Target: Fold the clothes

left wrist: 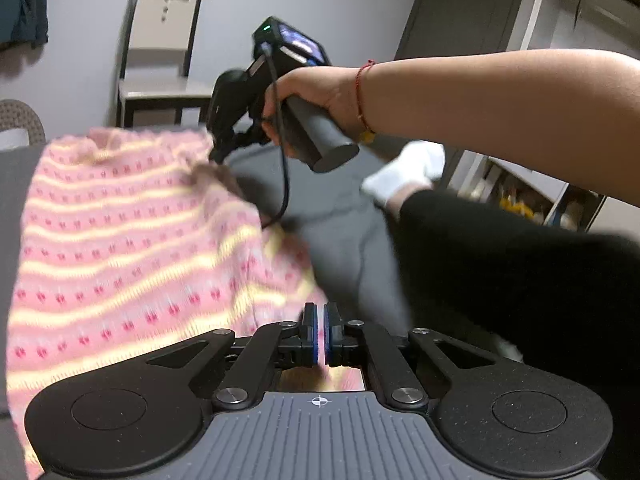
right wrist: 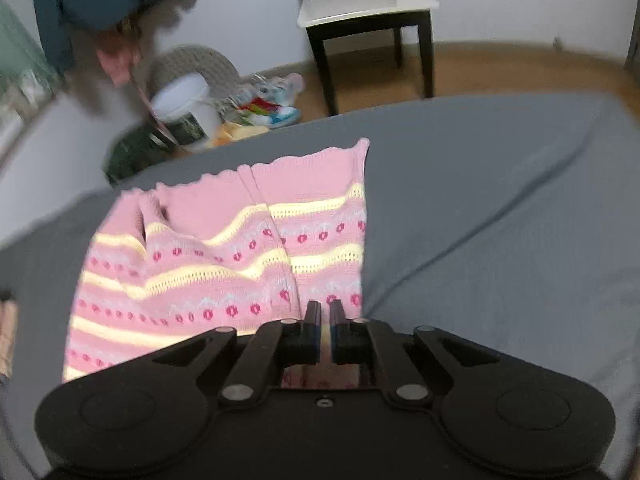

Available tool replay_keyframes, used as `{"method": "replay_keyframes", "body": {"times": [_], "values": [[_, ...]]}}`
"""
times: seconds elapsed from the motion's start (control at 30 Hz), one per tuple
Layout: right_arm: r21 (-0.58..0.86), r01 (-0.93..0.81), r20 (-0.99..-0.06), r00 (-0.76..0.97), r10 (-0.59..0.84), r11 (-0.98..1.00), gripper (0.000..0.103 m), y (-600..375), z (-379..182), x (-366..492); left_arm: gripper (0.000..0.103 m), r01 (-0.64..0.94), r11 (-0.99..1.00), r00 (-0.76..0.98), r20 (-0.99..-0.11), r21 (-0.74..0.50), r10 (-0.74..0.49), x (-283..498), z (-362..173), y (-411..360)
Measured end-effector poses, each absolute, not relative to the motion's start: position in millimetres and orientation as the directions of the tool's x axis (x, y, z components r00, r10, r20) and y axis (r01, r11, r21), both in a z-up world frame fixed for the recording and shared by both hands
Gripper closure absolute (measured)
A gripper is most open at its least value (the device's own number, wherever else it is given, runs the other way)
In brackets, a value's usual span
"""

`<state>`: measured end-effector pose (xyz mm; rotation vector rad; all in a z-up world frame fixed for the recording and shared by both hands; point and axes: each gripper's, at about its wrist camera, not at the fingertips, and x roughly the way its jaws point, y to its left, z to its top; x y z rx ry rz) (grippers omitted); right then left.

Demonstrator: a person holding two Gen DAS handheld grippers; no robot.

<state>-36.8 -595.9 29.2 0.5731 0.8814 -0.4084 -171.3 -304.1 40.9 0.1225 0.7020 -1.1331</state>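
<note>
Right at the lens, your left gripper (left wrist: 321,334) has its pads pinched nearly together on an edge of the pink striped knit (left wrist: 120,240), and your right gripper (right wrist: 325,328) is closed likewise on the knit's near right edge. The garment lies ahead and left of both claws on the grey bed (right wrist: 500,200). You look mid-fold, I judge; next, carry both held edges over together, keeping them level. Your right hand (left wrist: 316,96) holds its handle raised, forearm reaching across
</note>
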Motion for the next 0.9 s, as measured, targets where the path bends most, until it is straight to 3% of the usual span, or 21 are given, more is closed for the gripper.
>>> {"method": "replay_keyframes", "body": {"times": [0.07, 0.2, 0.3, 0.4, 0.5, 0.57, 0.63, 0.7, 0.83, 0.9], "values": [[0.361, 0.522, -0.758, 0.647, -0.083, 0.773, 0.079, -604.1, 26.8, -37.9, 0.101, 0.866, 0.445, 0.247, -0.576, -0.23, -0.779, -172.5, 37.6, -303.8], [0.348, 0.404, -0.719, 0.694, -0.036, 0.846, 0.077, -611.4, 26.4, -8.1, 0.1, 0.875, 0.458, 0.303, -0.56, -0.157, -0.771, -184.1, 46.4, -297.8], [0.322, 0.335, -0.715, 0.699, -0.005, 0.886, 0.063, -606.6, 26.7, 16.3, 0.099, 0.88, 0.466, 0.345, -0.546, -0.096, -0.764, -192.7, 56.7, -293.5], [0.269, 0.32, -0.722, 0.692, -0.03, 0.909, 0.062, -600.0, 20.5, 33.8, 0.095, 0.879, 0.476, 0.382, -0.558, -0.027, -0.737, -201.3, 61.8, -293.7], [0.343, 0.312, -0.703, 0.711, 0.022, 0.886, 0.069, -602.6, 7.6, 41.7, 0.088, 0.873, 0.488, 0.409, -0.575, 0.02, -0.708, -207.9, 59.8, -294.2], [0.323, 0.319, -0.701, 0.713, -0.001, 0.891, 0.088, -599.8, 7.4, 37.9, 0.08, 0.873, 0.487, 0.404, -0.59, 0.022, -0.699, -210.6, 56.2, -294.8], [0.301, 0.319, -0.691, 0.722, -0.025, 0.899, 0.095, -599.5, 11.2, 32.7, 0.059, 0.874, 0.485, 0.399, -0.603, 0.022, -0.691, -210.5, 51.2, -297.7], [0.298, 0.316, -0.646, 0.762, -0.054, 0.901, 0.096, -602.1, 19.1, 25.8, 0.051, 0.876, 0.482, 0.4, -0.597, 0.025, -0.696, -212.5, 48.9, -298.3], [0.327, 0.382, -0.562, 0.814, -0.147, 0.864, 0.097, -624.3, 35.4, 6.4, 0.051, 0.88, 0.475, 0.375, -0.607, -0.005, -0.701, -210.1, 42.4, -306.2], [0.328, 0.458, -0.575, 0.791, -0.209, 0.826, 0.101, -638.1, 29.6, -2.5, 0.051, 0.878, 0.479, 0.369, -0.616, -0.015, -0.696, -209.1, 38.3, -310.1]]}}
